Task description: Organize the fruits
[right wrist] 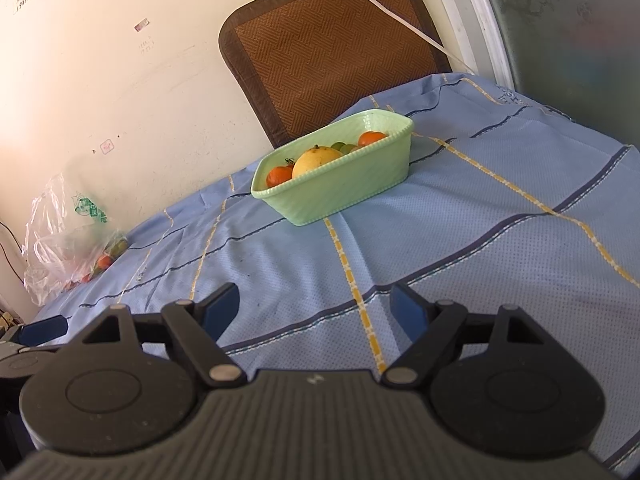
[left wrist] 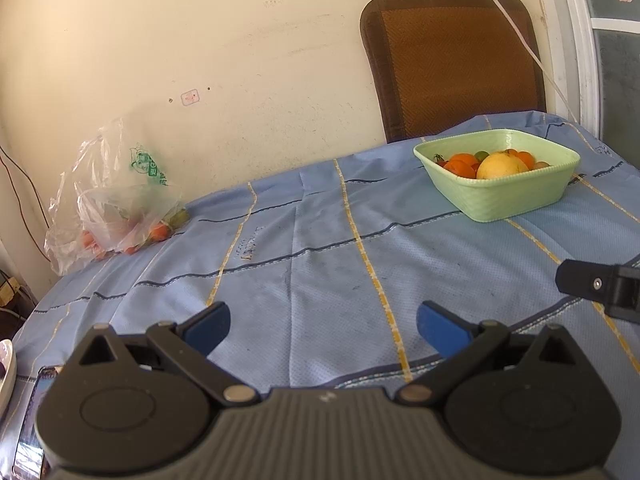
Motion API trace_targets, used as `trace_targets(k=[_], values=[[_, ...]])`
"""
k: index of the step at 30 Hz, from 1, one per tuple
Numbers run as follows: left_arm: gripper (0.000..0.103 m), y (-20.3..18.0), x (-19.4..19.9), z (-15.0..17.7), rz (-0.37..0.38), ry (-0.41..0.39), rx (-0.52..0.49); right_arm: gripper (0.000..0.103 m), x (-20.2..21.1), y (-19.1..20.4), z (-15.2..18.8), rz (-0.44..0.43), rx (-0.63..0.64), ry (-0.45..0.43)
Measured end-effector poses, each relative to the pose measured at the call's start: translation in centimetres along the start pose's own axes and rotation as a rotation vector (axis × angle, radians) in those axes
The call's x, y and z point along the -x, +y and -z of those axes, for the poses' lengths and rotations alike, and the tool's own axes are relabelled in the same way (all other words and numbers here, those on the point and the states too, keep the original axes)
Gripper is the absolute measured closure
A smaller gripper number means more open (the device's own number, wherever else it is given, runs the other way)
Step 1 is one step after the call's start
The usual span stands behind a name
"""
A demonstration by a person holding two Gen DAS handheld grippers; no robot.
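Observation:
A light green basket (left wrist: 516, 200) (right wrist: 344, 192) stands on the blue tablecloth at the far side. It holds a large yellow fruit (left wrist: 502, 166) (right wrist: 316, 162), orange fruits (left wrist: 460, 164) (right wrist: 279, 176) and small green ones. A clear plastic bag (left wrist: 116, 204) (right wrist: 60, 240) with more small orange and green fruits lies at the far left by the wall. My left gripper (left wrist: 324, 324) is open and empty, low over the cloth. My right gripper (right wrist: 316, 308) is open and empty, nearer the basket. One of its fingers (left wrist: 588, 284) shows at the right edge of the left wrist view.
A brown woven chair back (left wrist: 452, 64) (right wrist: 332, 48) stands behind the table against the cream wall. A white cable (left wrist: 520, 36) runs down from a wall plug. A white dish edge (left wrist: 6, 372) and a dark flat object sit at the near left corner.

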State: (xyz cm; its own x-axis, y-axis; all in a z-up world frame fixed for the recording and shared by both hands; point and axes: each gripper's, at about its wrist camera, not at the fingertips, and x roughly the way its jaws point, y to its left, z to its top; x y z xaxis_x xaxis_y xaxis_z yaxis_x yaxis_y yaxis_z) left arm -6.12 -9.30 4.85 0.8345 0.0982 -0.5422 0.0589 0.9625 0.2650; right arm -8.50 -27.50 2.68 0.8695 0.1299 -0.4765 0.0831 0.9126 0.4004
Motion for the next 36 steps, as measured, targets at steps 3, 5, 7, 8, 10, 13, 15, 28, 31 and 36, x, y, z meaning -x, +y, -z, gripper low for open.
trace_targets(k=[3, 5, 7, 8, 10, 13, 15, 28, 31, 36], values=[[0.0, -0.06, -0.03, 0.03, -0.001, -0.003, -0.008, 0.019, -0.01, 0.01, 0.02, 0.0, 0.0, 0.0], [0.0, -0.1, -0.05, 0.02, -0.004, -0.005, -0.011, 0.019, -0.06, 0.01, -0.05, 0.0, 0.002, 0.002], [0.0, -0.07, -0.1, 0.01, -0.004, -0.006, -0.013, 0.019, -0.1, 0.03, -0.07, -0.001, 0.002, 0.002], [0.0, -0.09, -0.1, 0.0, -0.004, -0.005, -0.013, 0.019, -0.1, 0.04, -0.08, -0.001, 0.002, 0.002], [0.0, -0.1, -0.14, 0.0, -0.005, -0.004, -0.013, 0.019, -0.12, 0.02, -0.05, 0.0, 0.002, 0.002], [0.0, -0.05, -0.3, -0.03, -0.005, 0.002, -0.015, 0.019, -0.27, -0.09, -0.09, 0.001, -0.001, 0.004], [0.0, -0.02, -0.36, -0.04, -0.006, 0.004, -0.014, 0.019, -0.34, -0.16, -0.12, 0.002, -0.003, 0.005], [0.0, -0.26, -0.25, 0.12, -0.011, 0.007, -0.019, 0.018, -0.54, -0.44, -0.01, -0.005, -0.012, 0.01], [0.0, -0.1, -0.25, 0.12, -0.008, 0.006, -0.016, 0.018, -0.63, -0.38, 0.01, -0.004, -0.008, 0.014], [0.0, 0.3, -0.32, 0.13, -0.009, 0.0, -0.016, 0.018, -0.54, -0.1, 0.0, -0.002, -0.001, 0.01]])
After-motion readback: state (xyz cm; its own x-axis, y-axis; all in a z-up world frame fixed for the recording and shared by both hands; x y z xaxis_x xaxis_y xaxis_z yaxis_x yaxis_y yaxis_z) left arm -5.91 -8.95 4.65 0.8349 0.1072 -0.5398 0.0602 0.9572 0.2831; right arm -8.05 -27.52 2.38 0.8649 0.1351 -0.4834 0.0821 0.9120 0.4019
